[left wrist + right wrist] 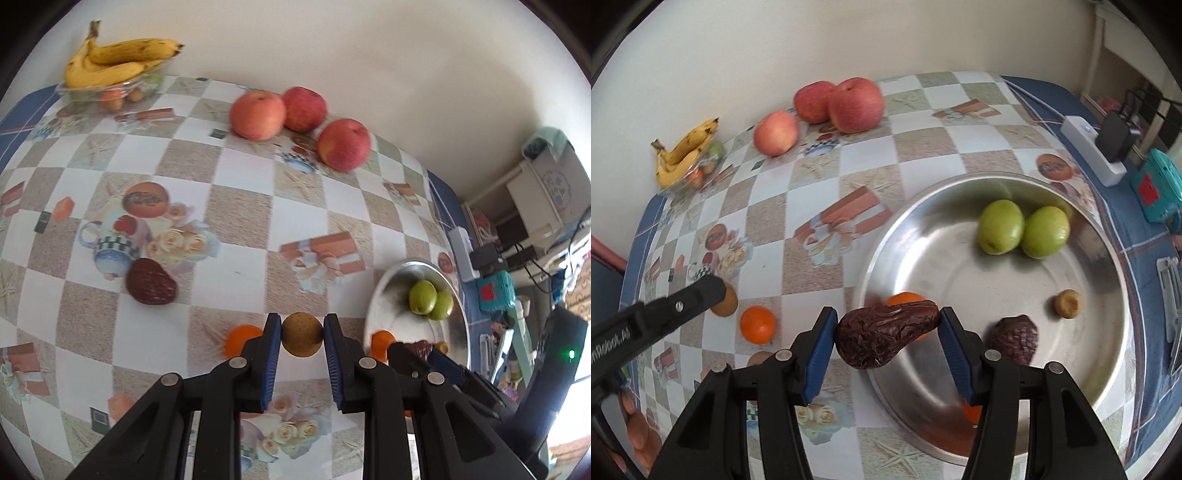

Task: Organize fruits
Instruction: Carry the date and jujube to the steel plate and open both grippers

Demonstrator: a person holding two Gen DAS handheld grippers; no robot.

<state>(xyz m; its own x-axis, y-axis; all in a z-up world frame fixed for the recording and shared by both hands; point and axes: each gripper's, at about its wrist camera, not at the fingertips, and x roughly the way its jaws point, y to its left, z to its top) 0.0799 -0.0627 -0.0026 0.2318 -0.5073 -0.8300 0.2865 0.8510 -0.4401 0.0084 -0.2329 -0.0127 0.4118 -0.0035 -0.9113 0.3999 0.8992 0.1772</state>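
Clamping my left gripper (301,341) on a small brown fruit (301,334) above the tablecloth (236,206), I am pinching a wrinkled avocado (886,338) in my right gripper (888,338) over the steel bowl's (1108,258) near rim.

You can read one partial mark: white lettering "mRobot.AI", its start cut off, on the left hand-held gripper (716,295) arm, left of the steel bowl (1108,266). Box print and tablecloth logos: illegible.
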